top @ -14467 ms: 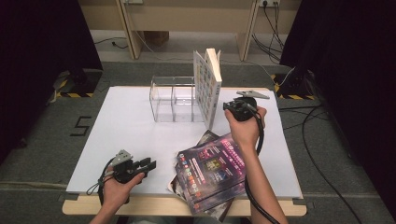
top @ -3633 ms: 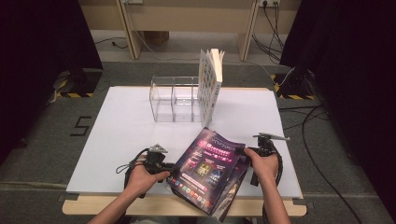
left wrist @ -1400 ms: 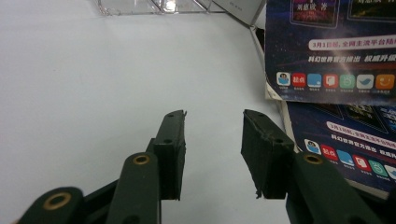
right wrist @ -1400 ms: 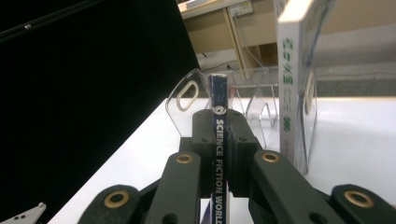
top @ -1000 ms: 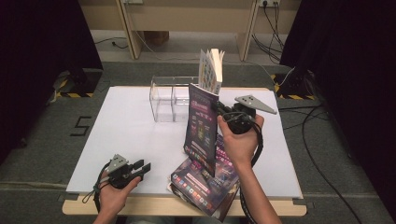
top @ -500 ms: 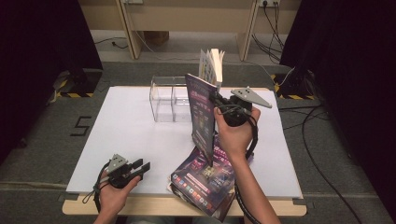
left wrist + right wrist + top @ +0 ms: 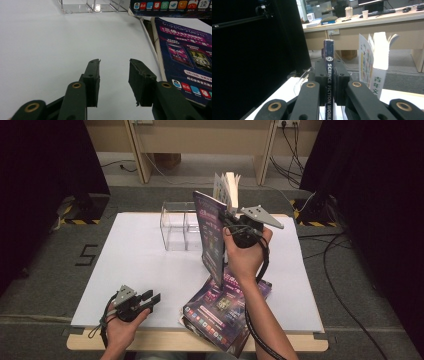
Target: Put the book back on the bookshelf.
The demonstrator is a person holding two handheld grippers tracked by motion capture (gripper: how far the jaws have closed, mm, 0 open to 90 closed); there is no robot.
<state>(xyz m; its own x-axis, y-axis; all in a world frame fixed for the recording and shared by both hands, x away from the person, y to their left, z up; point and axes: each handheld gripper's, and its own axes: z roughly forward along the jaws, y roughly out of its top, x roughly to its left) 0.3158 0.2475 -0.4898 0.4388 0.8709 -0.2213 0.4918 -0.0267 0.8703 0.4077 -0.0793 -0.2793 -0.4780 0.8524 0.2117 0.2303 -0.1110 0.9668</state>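
Observation:
My right gripper [image 7: 231,222] is shut on the spine of a purple magazine [image 7: 211,237], which hangs upright above the table. In the right gripper view that magazine's spine [image 7: 329,72] reads "Science Fiction World" and is pinched between the two black jaws. A clear acrylic rack [image 7: 181,225] stands at the back of the white table [image 7: 145,265], with a white-covered magazine [image 7: 226,187] upright at its right end. Several purple magazines [image 7: 222,312] lie stacked at the front edge. My left gripper [image 7: 152,297] rests open near the front left, with nothing between its fingers [image 7: 92,80].
The stack of magazines [image 7: 186,57] lies just right of my left gripper. Cables [image 7: 335,245] trail over the floor to the right of the table. A wooden desk [image 7: 200,135] stands behind it, and dark curtains hang at both sides.
My right gripper has carried the upright purple magazine up and back, closer to the white-covered magazine at the rack. The left gripper has kept still.

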